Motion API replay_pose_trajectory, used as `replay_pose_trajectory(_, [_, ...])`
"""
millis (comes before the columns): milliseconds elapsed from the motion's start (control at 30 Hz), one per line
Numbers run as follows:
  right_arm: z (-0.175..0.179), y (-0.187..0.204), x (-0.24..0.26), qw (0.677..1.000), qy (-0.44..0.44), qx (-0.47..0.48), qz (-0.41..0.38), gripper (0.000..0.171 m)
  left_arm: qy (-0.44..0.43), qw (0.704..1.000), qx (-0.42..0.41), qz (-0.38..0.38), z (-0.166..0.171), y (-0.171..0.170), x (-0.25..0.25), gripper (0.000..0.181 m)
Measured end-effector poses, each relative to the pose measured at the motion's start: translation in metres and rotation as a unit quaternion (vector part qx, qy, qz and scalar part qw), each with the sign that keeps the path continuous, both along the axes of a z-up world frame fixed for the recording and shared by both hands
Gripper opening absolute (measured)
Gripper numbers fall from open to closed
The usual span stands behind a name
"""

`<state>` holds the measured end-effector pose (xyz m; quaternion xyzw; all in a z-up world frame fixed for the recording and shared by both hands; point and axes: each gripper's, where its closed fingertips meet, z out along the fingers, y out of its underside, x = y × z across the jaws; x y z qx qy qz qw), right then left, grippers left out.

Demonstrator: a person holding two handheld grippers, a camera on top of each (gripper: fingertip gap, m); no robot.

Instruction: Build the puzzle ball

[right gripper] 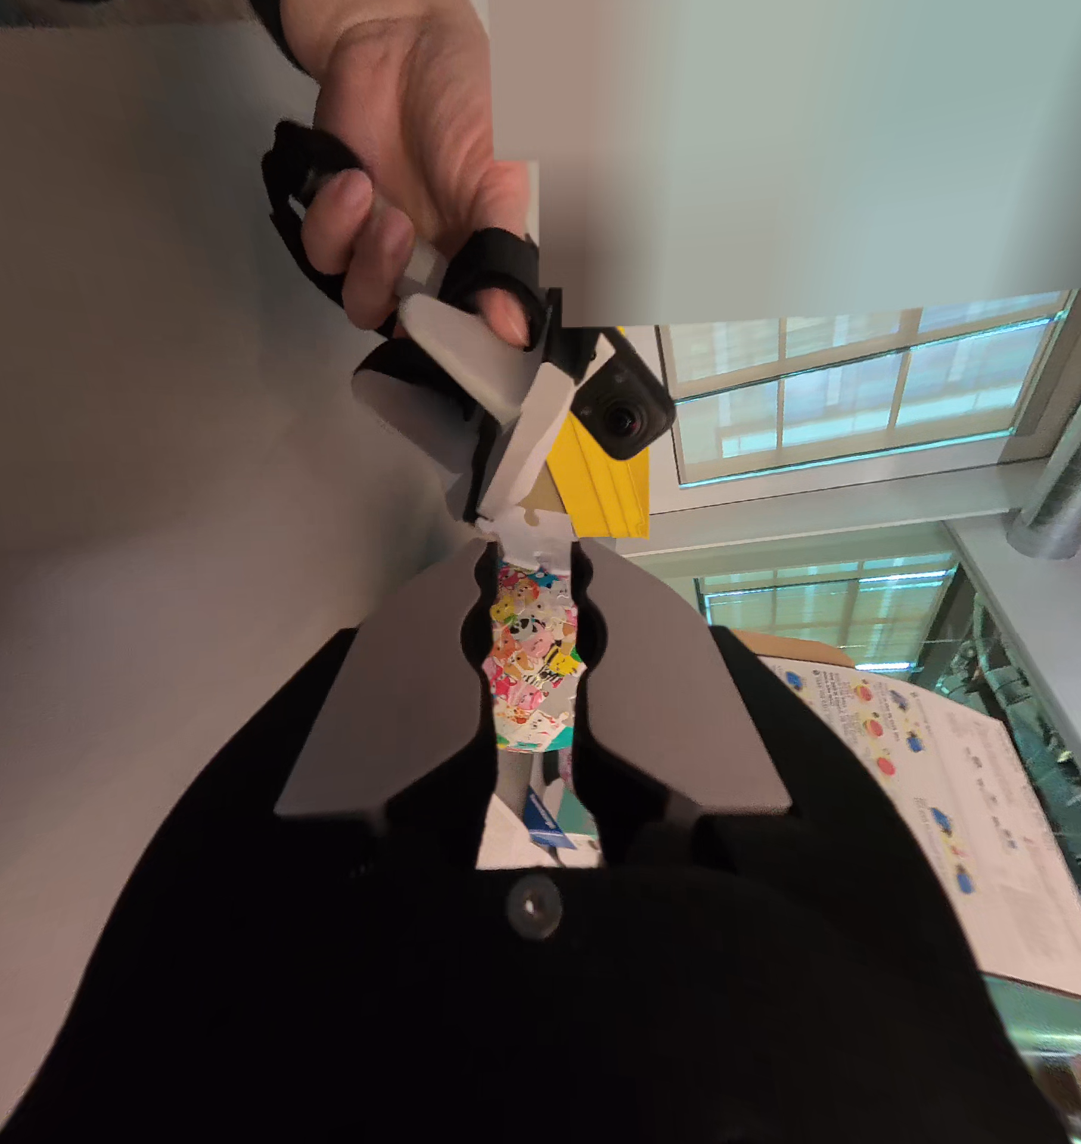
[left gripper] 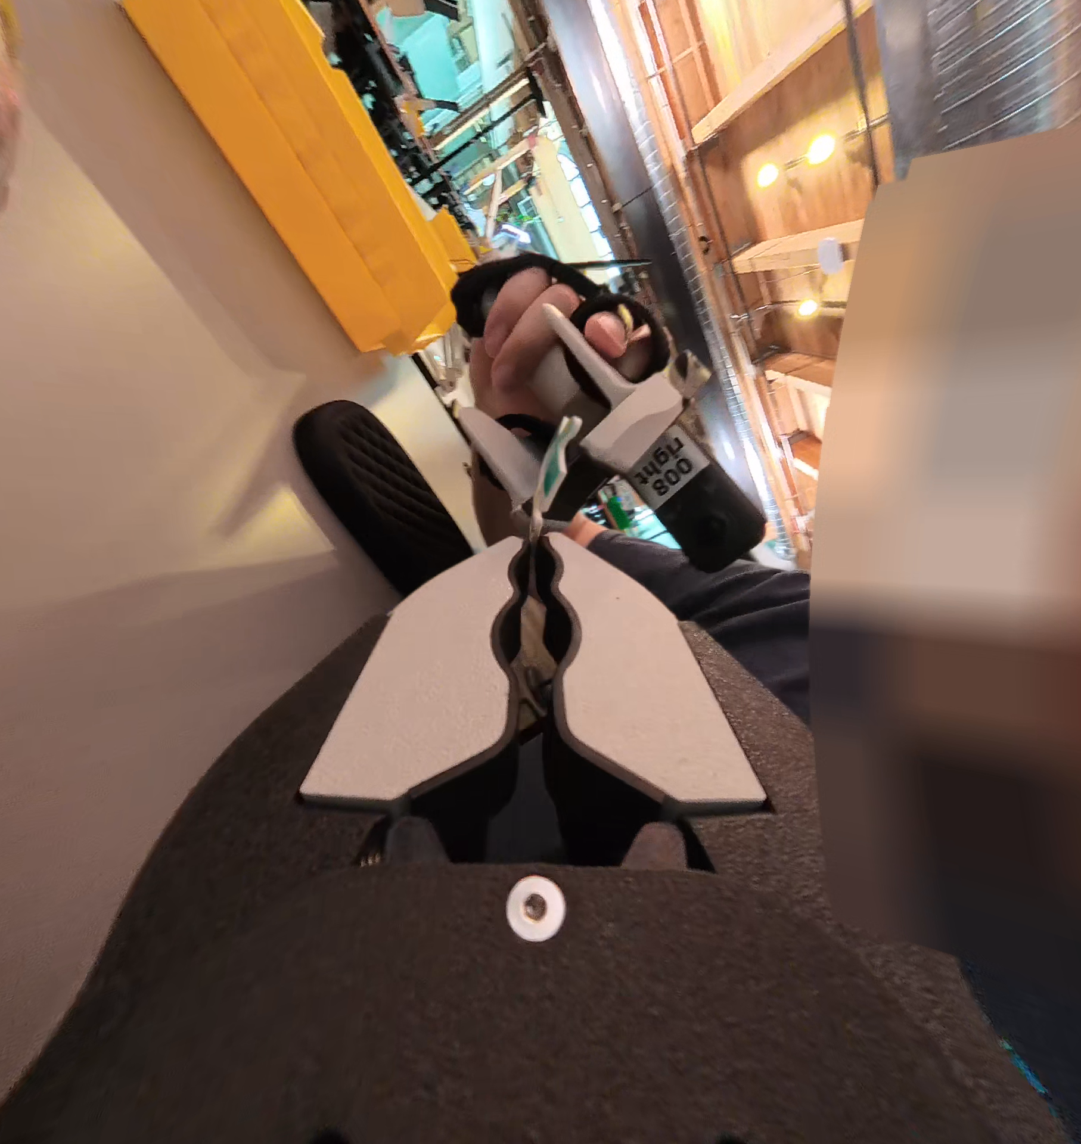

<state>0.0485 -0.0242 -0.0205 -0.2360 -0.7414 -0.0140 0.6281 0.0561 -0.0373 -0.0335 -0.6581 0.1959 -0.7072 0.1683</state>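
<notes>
— While we look along the left gripper (left gripper: 533, 545), what do we see at far left?

— We see the pale tabletop (left gripper: 92, 433), tilted steeply, with yellow bins (left gripper: 315, 167) and a black ribbed pad (left gripper: 377, 495) on it.

— And the left gripper itself?

— Its grey fingers (left gripper: 439, 675) are pressed nearly together on a thin puzzle piece (left gripper: 535, 625), seen edge-on.

— What lies beyond?

— We see the right gripper (right gripper: 529, 548), held in a bare hand (left gripper: 519, 346), meeting ours tip to tip.

— And from the right wrist view?

— Its fingers clamp a curved strip of joined puzzle pieces (right gripper: 535, 656), printed with bright cartoon animals. Its white far end touches the left gripper's tip. Further right, we see a printed sheet (right gripper: 934, 805).
</notes>
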Motion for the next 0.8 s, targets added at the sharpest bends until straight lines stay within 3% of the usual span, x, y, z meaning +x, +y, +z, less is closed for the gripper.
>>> replay_pose_trajectory(33, [0.001, 0.002, 0.000, 1.000, 0.006, -0.019, -0.001, 0.026, 0.008, 1.000, 0.010, 0.003, -0.001, 0.001, -0.002, 0.002])
replay_pose_trajectory(133, [0.009, 0.009, 0.004, 0.993, 0.040, -0.113, 0.000, 0.028, 0.030, 0.999, 0.031, 0.015, -0.003, 0.006, -0.006, 0.001])
replay_pose_trajectory(233, [0.021, 0.016, 0.011, 0.961, 0.093, -0.261, 0.018, 0.026, 0.059, 0.996, 0.062, 0.024, -0.008, 0.009, -0.011, 0.001])
replay_pose_trajectory(367, [0.016, 0.028, 0.012, 0.865, 0.113, -0.489, 0.014, 0.018, 0.103, 0.989, 0.101, 0.024, -0.015, 0.012, -0.015, 0.001])
replay_pose_trajectory(433, [0.011, 0.025, 0.006, 0.828, 0.096, -0.552, 0.013, 0.019, 0.141, 0.982, 0.120, 0.020, -0.024, 0.014, -0.016, 0.001])
replay_pose_trajectory(800, [-0.026, 0.015, -0.017, 0.815, -0.068, -0.571, -0.077, 0.021, 0.287, 0.936, 0.199, -0.037, -0.058, 0.006, -0.014, 0.001])
